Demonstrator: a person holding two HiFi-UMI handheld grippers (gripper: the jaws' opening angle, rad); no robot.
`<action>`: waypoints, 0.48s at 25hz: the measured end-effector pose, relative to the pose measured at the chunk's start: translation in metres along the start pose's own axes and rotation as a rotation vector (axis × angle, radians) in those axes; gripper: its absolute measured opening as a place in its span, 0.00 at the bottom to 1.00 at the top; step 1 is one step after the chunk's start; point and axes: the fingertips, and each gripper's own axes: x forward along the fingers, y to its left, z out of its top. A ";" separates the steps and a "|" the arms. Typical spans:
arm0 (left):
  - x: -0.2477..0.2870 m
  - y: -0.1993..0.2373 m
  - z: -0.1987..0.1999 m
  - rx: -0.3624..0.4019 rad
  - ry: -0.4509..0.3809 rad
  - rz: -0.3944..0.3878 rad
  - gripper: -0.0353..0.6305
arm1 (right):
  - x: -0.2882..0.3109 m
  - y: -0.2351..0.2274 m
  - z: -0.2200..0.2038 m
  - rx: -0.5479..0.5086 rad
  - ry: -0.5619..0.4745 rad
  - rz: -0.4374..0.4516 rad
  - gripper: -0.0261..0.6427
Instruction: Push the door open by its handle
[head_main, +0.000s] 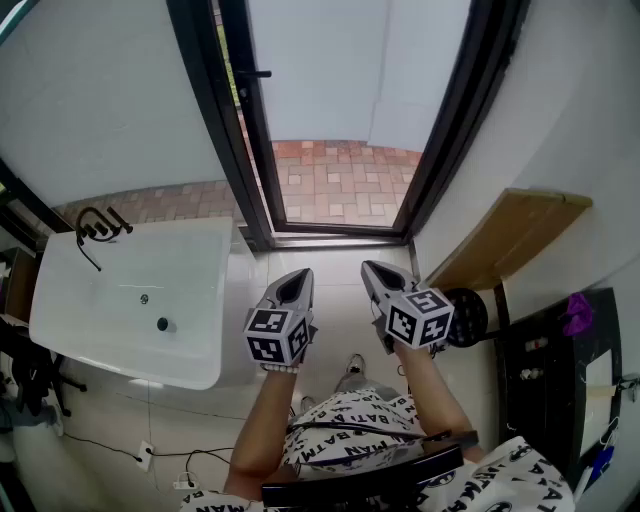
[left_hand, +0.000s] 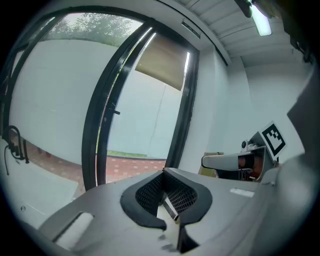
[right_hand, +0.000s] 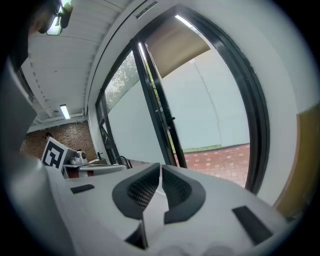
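The black-framed glass door (head_main: 236, 110) stands swung outward, with its small black handle (head_main: 256, 73) sticking out from the door's edge. That handle (left_hand: 116, 112) shows far ahead in the left gripper view, and the same handle (right_hand: 172, 118) is far ahead in the right gripper view. My left gripper (head_main: 297, 283) and right gripper (head_main: 375, 272) are side by side, low before the doorway and well short of the door. The left gripper (left_hand: 164, 174) has its jaws together with nothing held. So does the right gripper (right_hand: 160, 167).
A white sink (head_main: 60, 310) with a black tap (head_main: 95, 228) stands at the left. A wooden shelf (head_main: 510, 235) and a dark counter (head_main: 560, 370) line the right wall. Red brick paving (head_main: 330, 180) lies beyond the threshold.
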 end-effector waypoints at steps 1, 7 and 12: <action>0.003 -0.001 0.000 0.002 0.001 -0.001 0.03 | 0.001 -0.002 0.000 0.001 -0.001 0.001 0.07; 0.018 0.001 0.001 0.009 0.005 0.002 0.03 | 0.011 -0.015 0.004 0.003 -0.013 0.011 0.08; 0.039 0.007 -0.001 -0.007 0.023 0.023 0.03 | 0.026 -0.030 0.014 0.004 -0.019 0.061 0.17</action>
